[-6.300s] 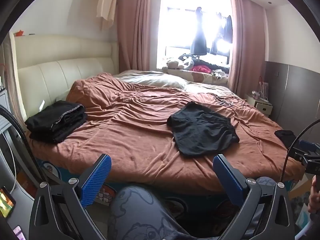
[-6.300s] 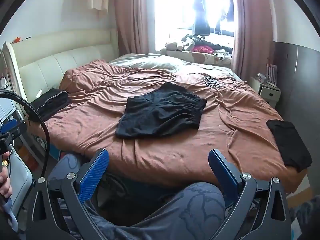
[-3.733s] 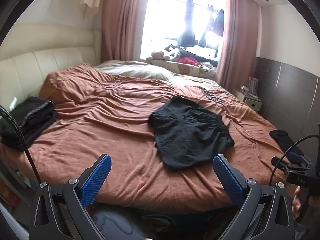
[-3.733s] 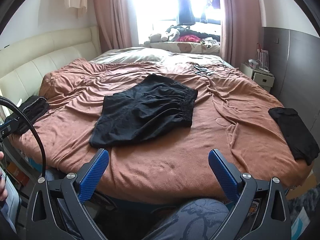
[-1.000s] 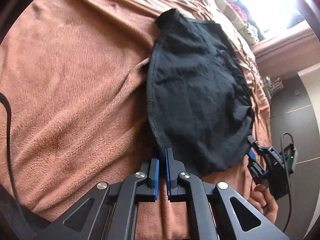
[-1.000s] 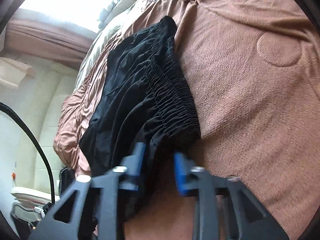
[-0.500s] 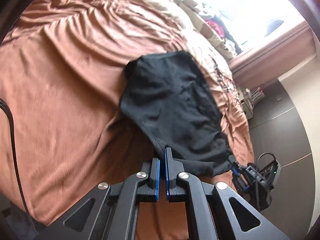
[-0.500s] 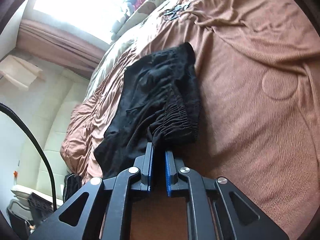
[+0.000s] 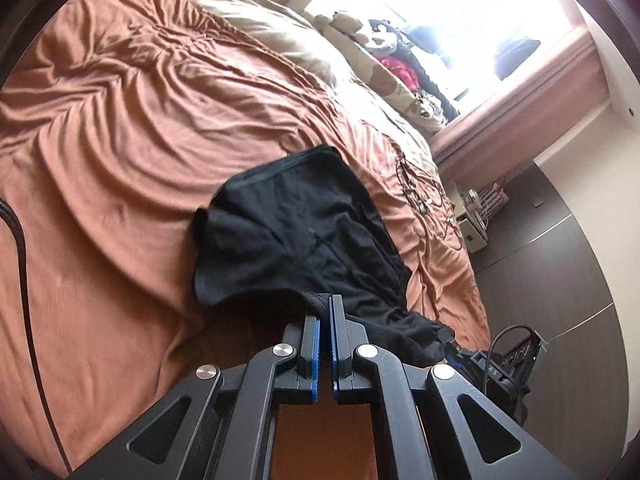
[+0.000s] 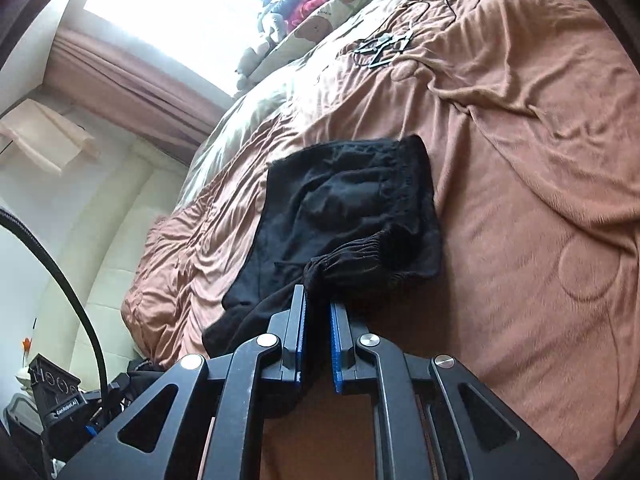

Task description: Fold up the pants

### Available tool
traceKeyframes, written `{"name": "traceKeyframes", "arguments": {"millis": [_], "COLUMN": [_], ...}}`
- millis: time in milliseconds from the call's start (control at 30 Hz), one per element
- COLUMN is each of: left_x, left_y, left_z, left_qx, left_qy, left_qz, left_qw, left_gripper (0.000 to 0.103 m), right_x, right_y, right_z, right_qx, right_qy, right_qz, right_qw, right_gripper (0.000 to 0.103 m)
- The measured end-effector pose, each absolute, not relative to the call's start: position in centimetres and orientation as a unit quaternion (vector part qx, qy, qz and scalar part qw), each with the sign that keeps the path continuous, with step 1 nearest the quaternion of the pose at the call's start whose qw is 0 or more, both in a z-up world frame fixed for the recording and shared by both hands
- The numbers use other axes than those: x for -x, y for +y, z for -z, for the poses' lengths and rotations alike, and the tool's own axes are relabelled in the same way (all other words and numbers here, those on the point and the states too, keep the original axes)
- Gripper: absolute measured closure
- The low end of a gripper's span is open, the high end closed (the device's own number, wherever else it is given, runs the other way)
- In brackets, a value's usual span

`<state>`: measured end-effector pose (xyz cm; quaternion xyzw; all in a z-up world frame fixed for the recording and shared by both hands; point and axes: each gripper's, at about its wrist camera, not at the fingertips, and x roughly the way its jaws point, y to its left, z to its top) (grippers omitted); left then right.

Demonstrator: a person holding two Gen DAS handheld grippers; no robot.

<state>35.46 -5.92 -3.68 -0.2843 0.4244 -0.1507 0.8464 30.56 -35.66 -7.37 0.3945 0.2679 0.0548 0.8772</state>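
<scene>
Left tongs are pinched tight on the near hem of the black pants, and right tongs are pinched on the stretchy waistband at the near corner. From the left tongs, the pants spread away toward 12 o'clock across the brown bed, with the other tongs off at about 4 o'clock holding the same near edge. From the right tongs, the cloth runs up toward 12 o'clock too, and the waistband bends off toward 1 o'clock. The near edge looks lifted a little, while the far part lies flat on the bed. So the long way of the pants goes side to side between the two tongs, and both hold it about the same. I think the next move is to carry this near edge straight over to the far edge at 12 o'clock.
</scene>
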Motion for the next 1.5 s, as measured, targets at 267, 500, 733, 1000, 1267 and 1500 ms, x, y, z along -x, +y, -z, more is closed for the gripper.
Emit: {"name": "traceKeyframes", "arguments": {"millis": [267,500,733,1000,1267,1500], "left_x": [-40.9,-46.6,-52.0,-57.6,-58.7,-58.5], "left_y": [-6.5,-7.2,-8.1,-9.4,-9.6,-9.1], "left_z": [2.3,2.9,5.3,10.0,11.1,11.7], "left_qx": [0.273,0.259,0.241,0.208,0.145,0.084], "left_qy": [0.42,0.434,0.46,0.498,0.507,0.53], "left_qz": [0.148,0.146,0.14,0.14,0.155,0.146], "left_qw": [0.853,0.85,0.843,0.83,0.835,0.831], "left_gripper": [0.099,0.099,0.099,0.098,0.047,0.04], "right_x": [-33.9,-37.8,-41.7,-45.4,-44.3,-43.2], "right_y": [-36.4,-37.2,-37.9,-38.1,-38.6,-38.3], "right_z": [6.4,6.5,7.2,8.3,6.4,5.6], "right_qx": [-0.395,-0.403,-0.4,-0.398,-0.357,-0.295], "right_qy": [0.268,0.278,0.293,0.311,0.292,0.314], "right_qz": [-0.054,-0.052,-0.041,-0.042,-0.038,-0.012], "right_qw": [0.877,0.87,0.867,0.862,0.886,0.903], "right_gripper": [0.096,0.096,0.096,0.088,0.037,0.037]}}
